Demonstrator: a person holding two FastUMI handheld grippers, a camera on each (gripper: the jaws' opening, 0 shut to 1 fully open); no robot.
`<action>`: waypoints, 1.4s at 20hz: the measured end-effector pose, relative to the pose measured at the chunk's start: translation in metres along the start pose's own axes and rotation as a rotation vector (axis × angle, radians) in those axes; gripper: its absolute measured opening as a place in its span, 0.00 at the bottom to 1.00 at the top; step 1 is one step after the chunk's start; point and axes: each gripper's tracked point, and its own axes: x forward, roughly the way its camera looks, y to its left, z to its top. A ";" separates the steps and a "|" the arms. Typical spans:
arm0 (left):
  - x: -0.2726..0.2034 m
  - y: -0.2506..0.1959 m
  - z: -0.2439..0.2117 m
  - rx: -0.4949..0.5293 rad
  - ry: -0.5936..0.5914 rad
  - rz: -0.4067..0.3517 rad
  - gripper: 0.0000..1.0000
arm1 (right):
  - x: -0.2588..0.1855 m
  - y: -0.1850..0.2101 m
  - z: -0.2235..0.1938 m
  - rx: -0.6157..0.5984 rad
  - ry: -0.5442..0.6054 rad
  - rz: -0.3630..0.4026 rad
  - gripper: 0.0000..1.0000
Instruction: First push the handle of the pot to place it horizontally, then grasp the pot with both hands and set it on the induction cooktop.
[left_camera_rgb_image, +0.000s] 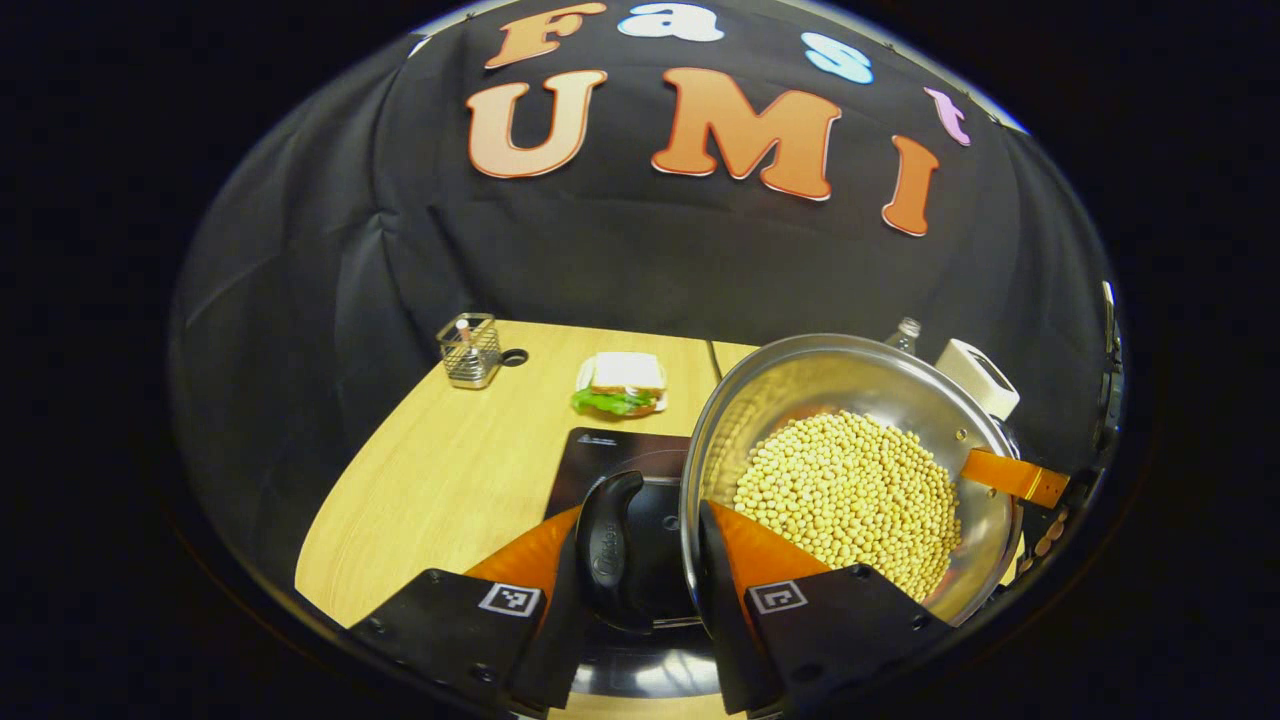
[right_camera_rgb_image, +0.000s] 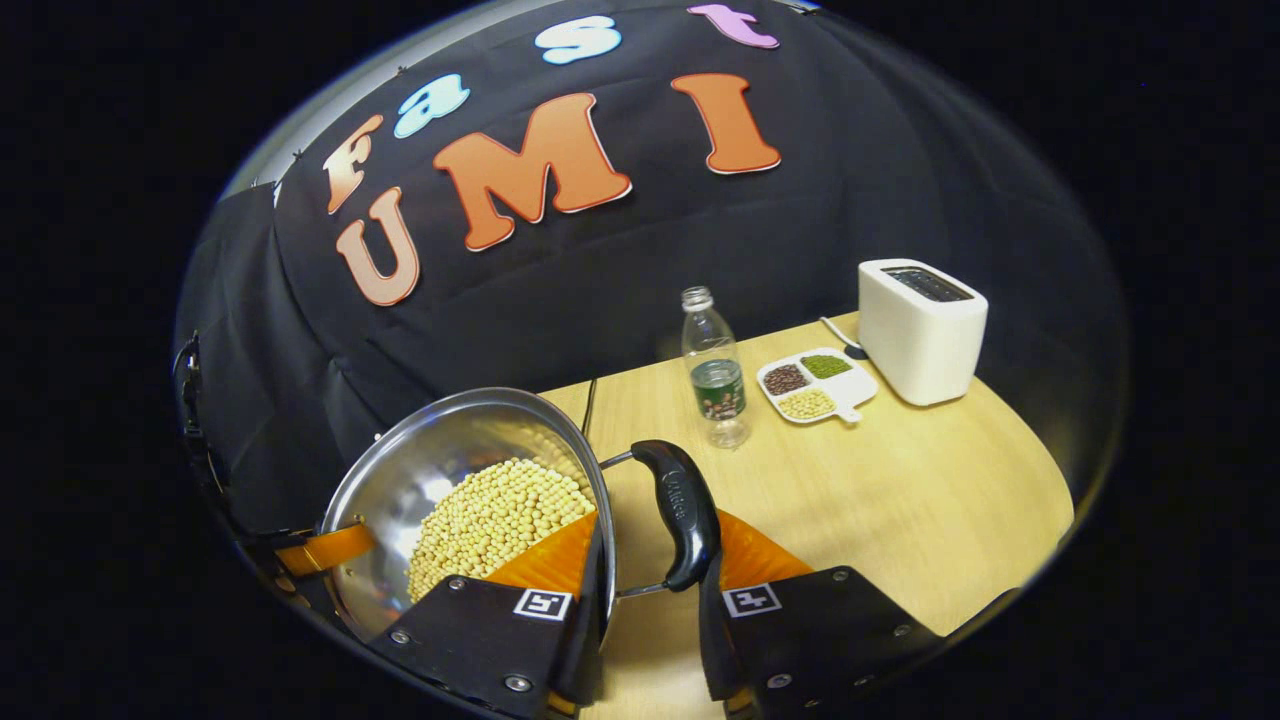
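Gleaming steel pot (left_camera_rgb_image: 850, 460), heaped pale beans (left_camera_rgb_image: 850, 500)

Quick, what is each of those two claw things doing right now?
Left gripper: closed on the black side handle of the steel pot of yellow beans.
Right gripper: closed on the pot's other black handle.

- A wire basket (left_camera_rgb_image: 469, 349) stands near the far left edge of the wooden tabletop (left_camera_rgb_image: 450, 470), with a small dark round thing just beside it.
- A sandwich (left_camera_rgb_image: 621, 384) with lettuce lies near the tabletop's far edge.
- A clear plastic bottle (right_camera_rgb_image: 714, 366), holding a little water, stands upright near the far edge.
- A white divided dish (right_camera_rgb_image: 816, 386) of three kinds of beans lies between the bottle and the toaster.
- A white toaster (right_camera_rgb_image: 921, 330) stands at the far right corner.
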 end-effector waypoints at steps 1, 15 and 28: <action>0.003 0.008 -0.001 -0.007 0.006 0.006 0.58 | 0.004 0.009 -0.004 -0.007 0.009 0.005 0.41; 0.047 0.084 -0.033 -0.034 0.089 0.046 0.59 | 0.060 0.056 -0.056 -0.030 0.112 0.022 0.41; 0.064 0.083 -0.056 -0.053 0.158 0.033 0.60 | 0.077 0.047 -0.078 -0.032 0.180 -0.001 0.46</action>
